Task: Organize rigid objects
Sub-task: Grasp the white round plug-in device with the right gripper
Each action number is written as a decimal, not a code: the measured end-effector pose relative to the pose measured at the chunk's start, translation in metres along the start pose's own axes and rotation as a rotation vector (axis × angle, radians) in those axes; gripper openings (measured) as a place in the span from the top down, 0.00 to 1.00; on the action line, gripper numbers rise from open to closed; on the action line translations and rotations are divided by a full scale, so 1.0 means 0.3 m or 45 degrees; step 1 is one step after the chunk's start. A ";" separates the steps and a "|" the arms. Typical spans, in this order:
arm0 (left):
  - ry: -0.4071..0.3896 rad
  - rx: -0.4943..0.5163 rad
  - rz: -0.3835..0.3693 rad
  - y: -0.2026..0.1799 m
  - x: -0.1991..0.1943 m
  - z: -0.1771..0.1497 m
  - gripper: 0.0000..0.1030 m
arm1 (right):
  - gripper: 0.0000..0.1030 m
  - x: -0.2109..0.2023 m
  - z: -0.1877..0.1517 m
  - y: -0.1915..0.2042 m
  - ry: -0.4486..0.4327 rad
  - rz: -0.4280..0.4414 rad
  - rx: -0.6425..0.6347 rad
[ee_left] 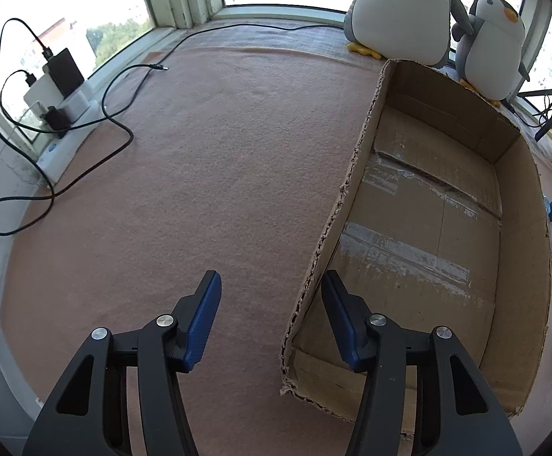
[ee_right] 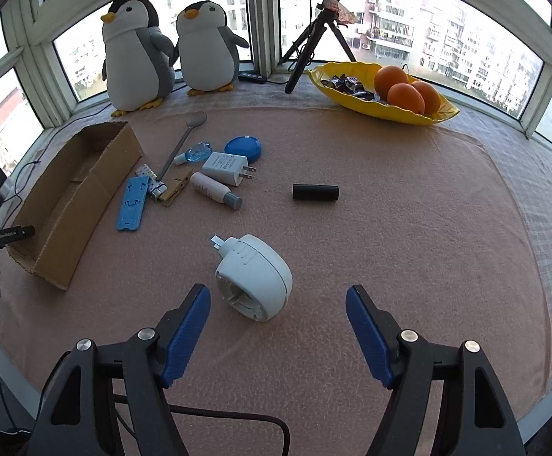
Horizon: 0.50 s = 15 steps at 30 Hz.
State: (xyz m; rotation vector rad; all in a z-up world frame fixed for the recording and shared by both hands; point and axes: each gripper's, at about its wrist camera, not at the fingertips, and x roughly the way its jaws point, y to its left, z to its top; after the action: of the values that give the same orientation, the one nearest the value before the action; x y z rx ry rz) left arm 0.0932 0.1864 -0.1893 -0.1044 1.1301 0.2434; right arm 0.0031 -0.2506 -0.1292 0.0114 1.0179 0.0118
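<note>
- I have the left tongs (ee_left: pixel 271 277) open, pointing steeply down, one jaw on either side of the near left wall of the cardboard box (ee_left: pixel 346 186).
- The right jaw hangs inside the box, and the left jaw hangs outside it over the pink cloth (ee_left: pixel 200 190). I see a clear gap between the left pad and the ragged wall edge. I cannot tell whether the right pad touches the wall.
- The box floor ahead of these tongs is bare apart from tape strips.
- Left of these tongs the cloth lies open up to a black cable (ee_left: pixel 116 125) looping near the window edge.
- I have the right tongs (ee_right: pixel 278 288) open, gripping nothing.
- A white round plug adapter (ee_right: pixel 253 277) lies on its side just ahead of them, nearer the left jaw and touching neither pad.
- Right of the adapter the cloth is free all the way to its edge.
- Further ahead a black cylinder (ee_right: pixel 315 192) lies alone with open cloth all round it.
- Ahead and to the left, beside the box's right wall, is a tight cluster: a white charger (ee_right: pixel 226 167), a small bottle (ee_right: pixel 217 190), a blue strip (ee_right: pixel 133 203), a blue lid (ee_right: pixel 243 148) and a spoon (ee_right: pixel 184 140). Several of these touch or overlap.
- Far ahead to the right, a yellow dish (ee_right: pixel 439 117) sits by the window.
</note>
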 end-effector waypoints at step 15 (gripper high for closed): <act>-0.003 0.068 -0.033 -0.011 0.020 -0.012 0.52 | 0.36 0.089 -0.017 0.062 0.040 -0.108 -0.187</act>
State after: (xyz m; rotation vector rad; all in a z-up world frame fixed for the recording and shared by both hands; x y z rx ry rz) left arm 0.0931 0.1833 -0.1964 -0.0713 1.1317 0.1896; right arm 0.0128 -0.2317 -0.1543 -0.1663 1.0458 0.0091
